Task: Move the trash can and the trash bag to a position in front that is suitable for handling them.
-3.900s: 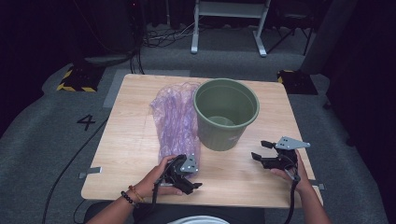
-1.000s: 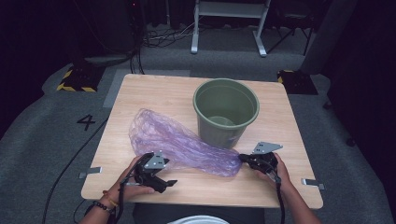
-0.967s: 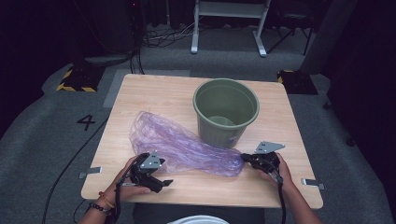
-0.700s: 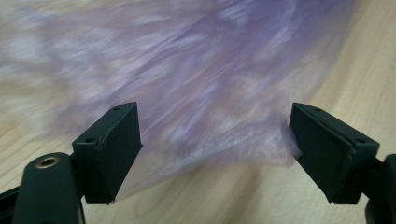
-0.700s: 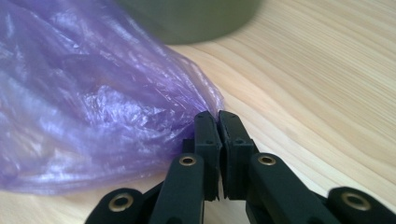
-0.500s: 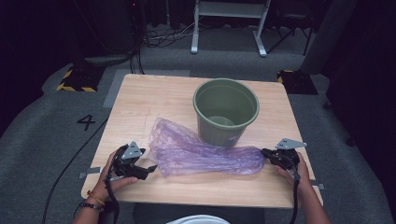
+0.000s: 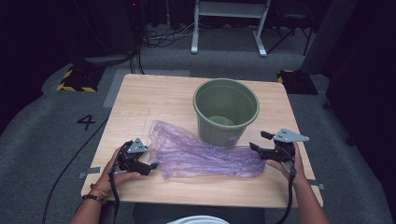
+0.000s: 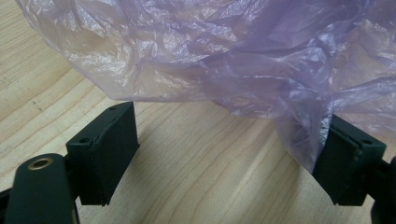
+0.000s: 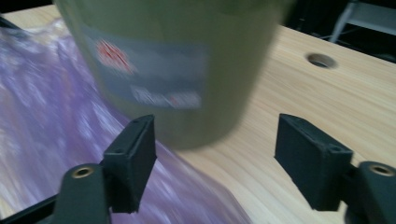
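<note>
A crumpled purple plastic bag (image 7: 201, 156) lies flat across the table's front, in front of a green bucket (image 7: 226, 112). My left gripper (image 7: 150, 167) sits at the bag's left end, open. In the left gripper view the bag (image 8: 210, 51) hangs just beyond the left gripper (image 8: 224, 158), and a fold of it drapes against the right-hand jaw. My right gripper (image 7: 258, 141) hovers at the bag's right end, open and holding nothing. In the right gripper view the right gripper (image 9: 219, 158) faces the bucket's labelled wall (image 9: 163, 70), with the bag (image 9: 51, 130) blurred at the left.
The wooden table (image 7: 154, 98) has bare surface behind and left of the bucket. A cable hole (image 9: 321, 59) lies in the tabletop beyond the bucket. A metal stand (image 7: 229, 18) and cables sit on the floor behind the table.
Both grippers have let go of the bag's ends and stand open. The bag, stretched between them half a second ago, now rests slack on the table. The right gripper has shifted toward the bucket.
</note>
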